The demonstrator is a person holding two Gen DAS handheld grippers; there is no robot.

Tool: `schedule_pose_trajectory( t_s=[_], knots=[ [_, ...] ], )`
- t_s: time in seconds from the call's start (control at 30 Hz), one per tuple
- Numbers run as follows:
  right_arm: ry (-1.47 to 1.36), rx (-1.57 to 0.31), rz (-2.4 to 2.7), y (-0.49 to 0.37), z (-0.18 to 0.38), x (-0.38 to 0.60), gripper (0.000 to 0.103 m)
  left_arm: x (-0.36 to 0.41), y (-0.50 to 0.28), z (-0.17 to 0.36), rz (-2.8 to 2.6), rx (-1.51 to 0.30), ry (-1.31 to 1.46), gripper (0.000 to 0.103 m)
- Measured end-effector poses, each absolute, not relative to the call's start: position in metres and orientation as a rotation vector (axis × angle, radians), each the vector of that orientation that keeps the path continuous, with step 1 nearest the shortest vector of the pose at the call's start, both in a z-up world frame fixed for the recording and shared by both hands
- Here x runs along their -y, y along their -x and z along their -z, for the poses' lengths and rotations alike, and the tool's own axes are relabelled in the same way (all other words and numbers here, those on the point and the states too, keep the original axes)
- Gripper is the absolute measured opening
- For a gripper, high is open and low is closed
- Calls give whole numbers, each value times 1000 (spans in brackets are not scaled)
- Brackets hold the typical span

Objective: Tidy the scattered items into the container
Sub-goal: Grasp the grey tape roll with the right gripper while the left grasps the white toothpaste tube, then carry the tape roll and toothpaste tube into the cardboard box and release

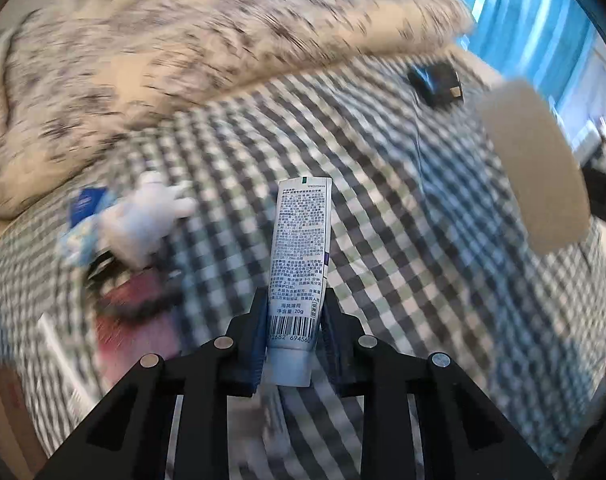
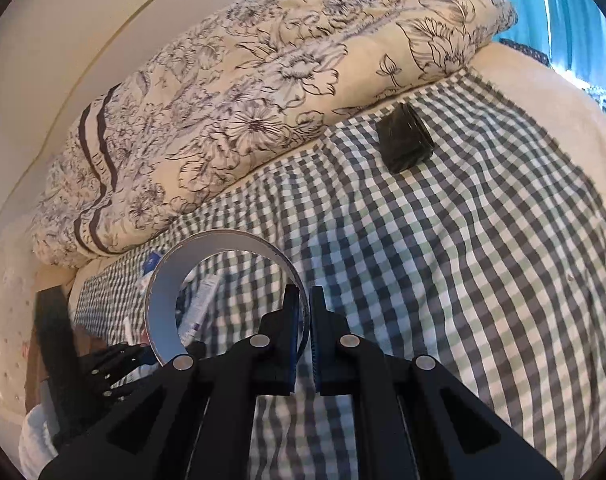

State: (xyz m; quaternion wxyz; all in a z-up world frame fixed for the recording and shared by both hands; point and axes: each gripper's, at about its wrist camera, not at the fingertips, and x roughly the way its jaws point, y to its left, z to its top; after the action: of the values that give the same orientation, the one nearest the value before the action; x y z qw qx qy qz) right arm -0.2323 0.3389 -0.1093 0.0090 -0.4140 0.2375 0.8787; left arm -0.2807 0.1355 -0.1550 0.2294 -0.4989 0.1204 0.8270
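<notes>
Over the checked bedsheet (image 2: 463,240) both tools are held up in the air. The left gripper (image 1: 293,332) points forward across the bed, its jaws pressed onto the lower end of a small white tube (image 1: 301,248), which stands straight out between the fingers with its crimped end farthest away. The tube's face is packed with fine dark print, with a barcode near the cap end. The left view is smeared with motion blur.

The right gripper (image 2: 305,336) is clamped on the rim of a roll of tape (image 2: 171,292), a wide pale ring with a grey-white inner wall; the ring hangs out to the left of the fingers, and the sheet shows through its hole. In the left view the same roll (image 1: 539,164) floats at the right edge.

A white plush toy (image 1: 143,216) lies on the sheet beside a blue packet (image 1: 87,204). A black box (image 2: 405,142) sits by the folded floral quilt (image 2: 243,92).
</notes>
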Motion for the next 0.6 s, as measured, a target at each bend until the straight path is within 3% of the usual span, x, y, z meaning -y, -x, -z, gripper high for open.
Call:
schedule_pose_trajectory(
  t_s=[0.27, 0.6],
  knots=[
    [1280, -638, -2840, 201, 59, -283, 5, -89, 250, 92, -2351, -183, 1320, 25],
    [1315, -475, -3063, 178, 2, -116, 5, 63, 188, 12, -2567, -190, 1285, 25]
  ],
)
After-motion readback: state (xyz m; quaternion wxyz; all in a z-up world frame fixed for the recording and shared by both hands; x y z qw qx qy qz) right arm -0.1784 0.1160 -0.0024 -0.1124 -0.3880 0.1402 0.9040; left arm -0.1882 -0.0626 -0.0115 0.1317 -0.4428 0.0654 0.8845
